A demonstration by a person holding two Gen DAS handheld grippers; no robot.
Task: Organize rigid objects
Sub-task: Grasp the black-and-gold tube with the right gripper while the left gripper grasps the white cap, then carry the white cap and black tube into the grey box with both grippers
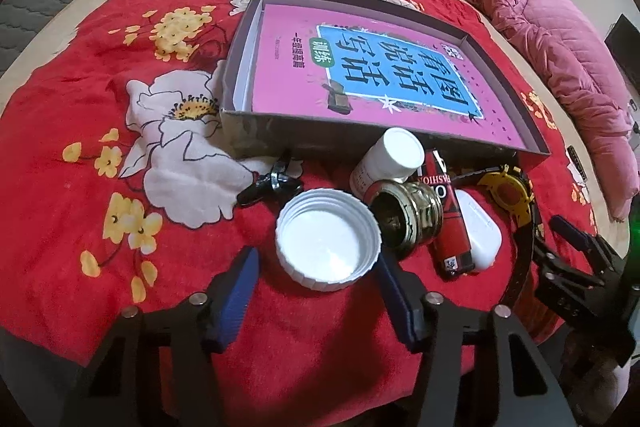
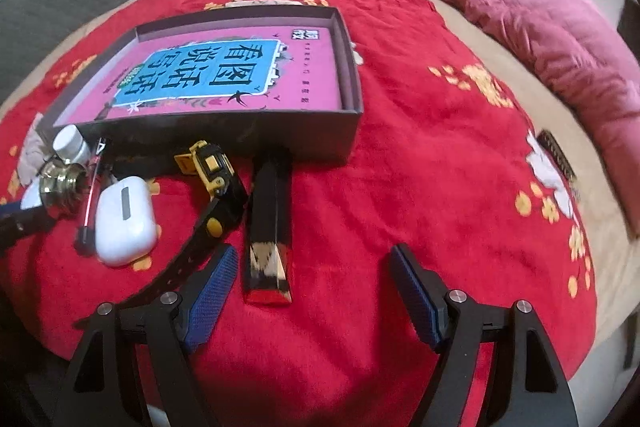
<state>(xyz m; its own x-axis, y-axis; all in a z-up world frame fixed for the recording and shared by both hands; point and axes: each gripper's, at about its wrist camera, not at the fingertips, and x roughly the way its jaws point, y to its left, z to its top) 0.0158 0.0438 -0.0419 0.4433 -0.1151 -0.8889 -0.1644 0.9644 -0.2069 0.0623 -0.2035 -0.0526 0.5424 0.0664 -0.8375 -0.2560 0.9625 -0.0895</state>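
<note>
Rigid objects lie in a loose cluster on the red floral blanket (image 1: 100, 115) that covers the bed, just in front of the near wall of a shallow dark box (image 1: 256, 125). A pink book (image 1: 376, 67) already lies flat inside that box, so the box looks like the place where the rest should end up.

From the left, the cluster runs: a small black clip-like piece (image 1: 266, 183), a white screw cap (image 1: 327, 239) lying open side up, a brass fitting (image 1: 408, 215) on its side, a white bottle (image 1: 386, 163) tipped against the box wall, a red lighter (image 1: 450, 223), a white earbud case (image 2: 125, 225), a black and yellow watch (image 2: 212, 183) with its strap trailing, and a dark rectangular bar (image 2: 269, 227) with 1 end touching the box.

The left tongs (image 1: 316, 281) are half open and angled steeply down, with the white screw cap between the 2 blue pads. I cannot see the pads pressing on its rim, so I judge this a grasp about to close, not a hold. The cap is wide and shallow, which suits a grip across its rim.

The right tongs (image 2: 310, 291) stand wide and empty, with the near end of the dark rectangular bar just inside the left pad; the bar seems the likely next target for that hand.
</note>
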